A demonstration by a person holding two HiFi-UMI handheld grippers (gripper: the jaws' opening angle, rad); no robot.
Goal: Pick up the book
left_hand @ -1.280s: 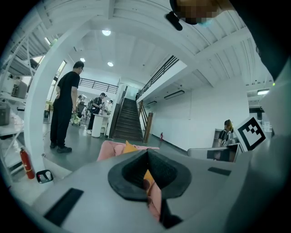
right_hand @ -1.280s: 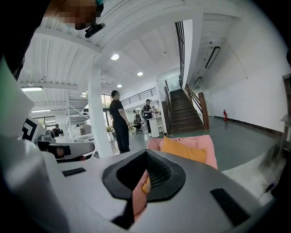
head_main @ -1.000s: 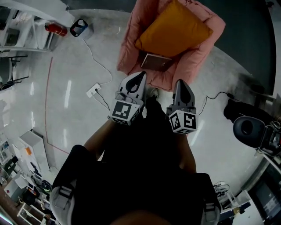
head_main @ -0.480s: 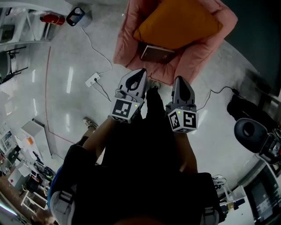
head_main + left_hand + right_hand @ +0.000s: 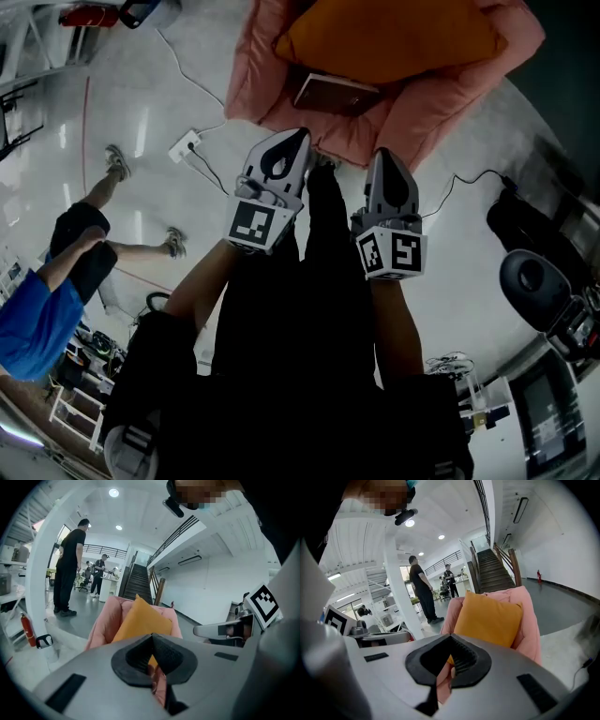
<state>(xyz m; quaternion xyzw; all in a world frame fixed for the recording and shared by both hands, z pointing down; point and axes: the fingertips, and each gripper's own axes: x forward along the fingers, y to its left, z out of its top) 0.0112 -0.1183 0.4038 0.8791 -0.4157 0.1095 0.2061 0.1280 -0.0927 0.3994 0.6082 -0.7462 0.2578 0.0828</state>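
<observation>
The book [image 5: 336, 94] lies flat at the front edge of the pink armchair [image 5: 431, 105] seat, just below the orange cushion [image 5: 394, 37], long axis crosswise to the approach, ahead of both grippers and probably nearer the left gripper [image 5: 294, 139] than the right gripper [image 5: 385, 155], each with fingers fully together and empty.
</observation>
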